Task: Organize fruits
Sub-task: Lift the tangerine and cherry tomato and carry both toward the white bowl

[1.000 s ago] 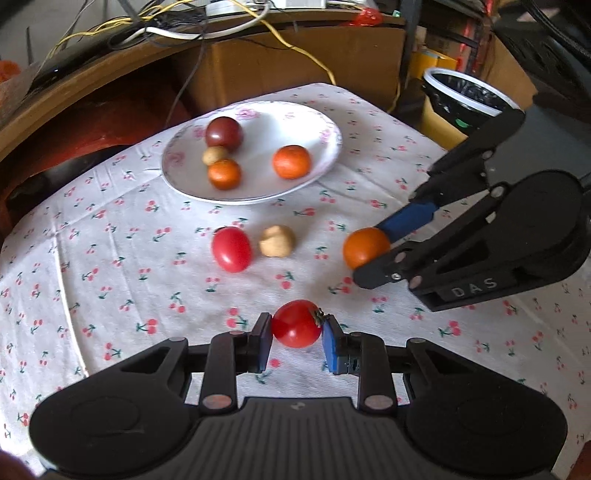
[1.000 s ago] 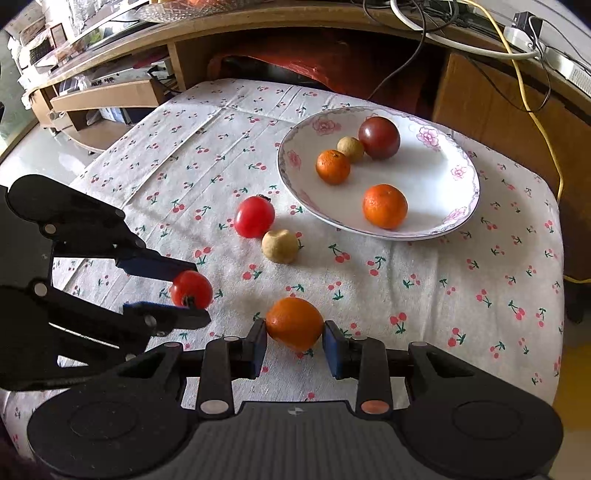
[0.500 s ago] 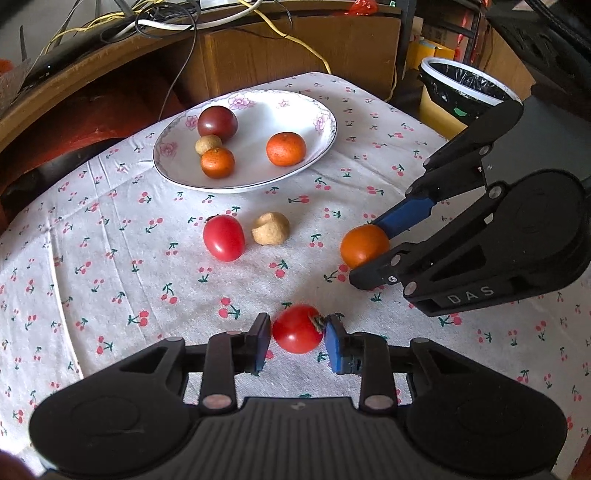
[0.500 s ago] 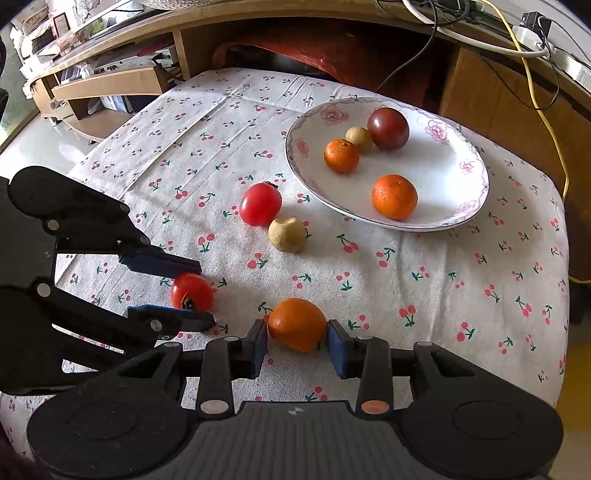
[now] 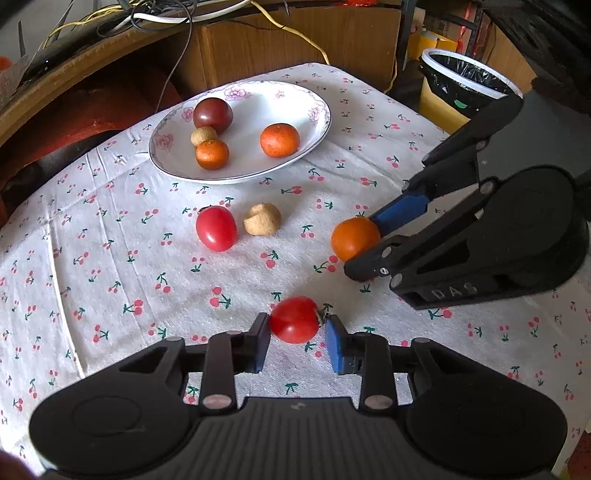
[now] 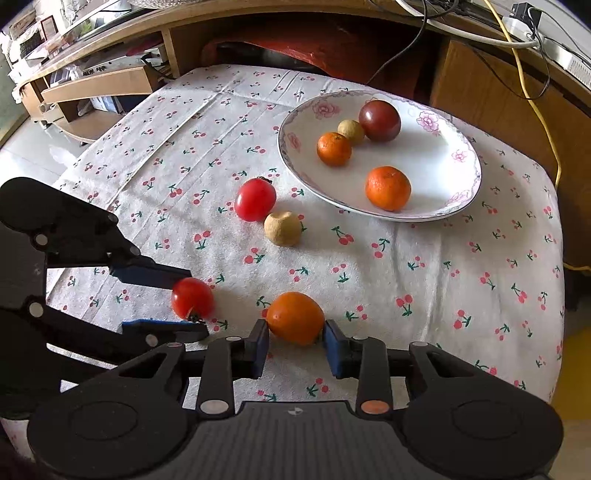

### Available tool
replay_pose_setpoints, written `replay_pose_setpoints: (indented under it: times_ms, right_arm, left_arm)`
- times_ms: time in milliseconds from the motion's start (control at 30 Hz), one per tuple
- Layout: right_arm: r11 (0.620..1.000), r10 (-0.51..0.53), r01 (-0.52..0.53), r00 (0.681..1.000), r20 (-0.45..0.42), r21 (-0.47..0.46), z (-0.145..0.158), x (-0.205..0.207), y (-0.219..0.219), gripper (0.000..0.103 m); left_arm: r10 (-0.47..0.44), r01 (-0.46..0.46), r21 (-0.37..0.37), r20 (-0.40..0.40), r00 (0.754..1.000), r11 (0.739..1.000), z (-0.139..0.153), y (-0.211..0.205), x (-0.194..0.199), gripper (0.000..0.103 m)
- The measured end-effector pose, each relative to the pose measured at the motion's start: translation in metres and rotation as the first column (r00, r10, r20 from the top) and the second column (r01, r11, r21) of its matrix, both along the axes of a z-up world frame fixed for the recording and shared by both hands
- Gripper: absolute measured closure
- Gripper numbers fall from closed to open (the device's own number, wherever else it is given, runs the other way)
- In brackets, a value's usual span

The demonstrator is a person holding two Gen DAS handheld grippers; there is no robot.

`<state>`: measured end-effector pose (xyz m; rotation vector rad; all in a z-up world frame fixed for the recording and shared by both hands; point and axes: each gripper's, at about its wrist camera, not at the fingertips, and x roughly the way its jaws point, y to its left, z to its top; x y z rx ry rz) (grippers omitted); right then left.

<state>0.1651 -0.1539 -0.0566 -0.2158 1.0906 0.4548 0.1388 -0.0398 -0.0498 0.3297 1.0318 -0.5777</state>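
A white flowered plate (image 5: pixel 317 125) (image 6: pixel 465 192) at the back holds a dark tomato (image 5: pixel 213 115), a small tan fruit (image 5: pixel 202 135) and two oranges (image 5: pixel 279 140). A red tomato (image 5: pixel 216 228) (image 6: pixel 255 199) and a tan fruit (image 5: pixel 262 223) (image 6: pixel 282 229) lie loose on the cloth. Close to the cloth, my left gripper (image 5: pixel 297 330) (image 6: pixel 173 299) is shut on a red tomato (image 5: pixel 294 319) (image 6: pixel 192 298). To its right, my right gripper (image 6: pixel 295 341) (image 5: pixel 369 236) is shut on an orange (image 6: pixel 295 317) (image 5: pixel 354 238).
The table wears a white cherry-print cloth (image 5: pixel 110 258) that drops off at the right edge. A wooden desk with cables (image 5: pixel 258 33) stands behind it. A bin with a black liner (image 5: pixel 469 79) sits off the table's far right corner.
Both grippers have drawn back a little from the plate, each still holding its fruit. The loose tomato and tan fruit have stayed where they were.
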Motion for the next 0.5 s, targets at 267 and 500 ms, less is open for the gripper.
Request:
replay_pose_setpoints:
  times_ms: [267, 500]
  right_arm:
    - [1.000, -0.018, 0.018, 1.000, 0.012, 0.000, 0.009, -0.005, -0.005, 0.076]
    - [0.997, -0.065, 0.063, 0.996, 0.057, 0.039, 0.026, -0.002, -0.016, 0.076]
  left_arm:
    - [0.017, -0.017, 0.013, 0.014, 1.000, 1.000, 0.008, -0.006, 0.003, 0.064]
    - [0.033, -0.032, -0.016, 0.064, 0.997, 0.999, 0.028, -0.012, 0.013, 0.064]
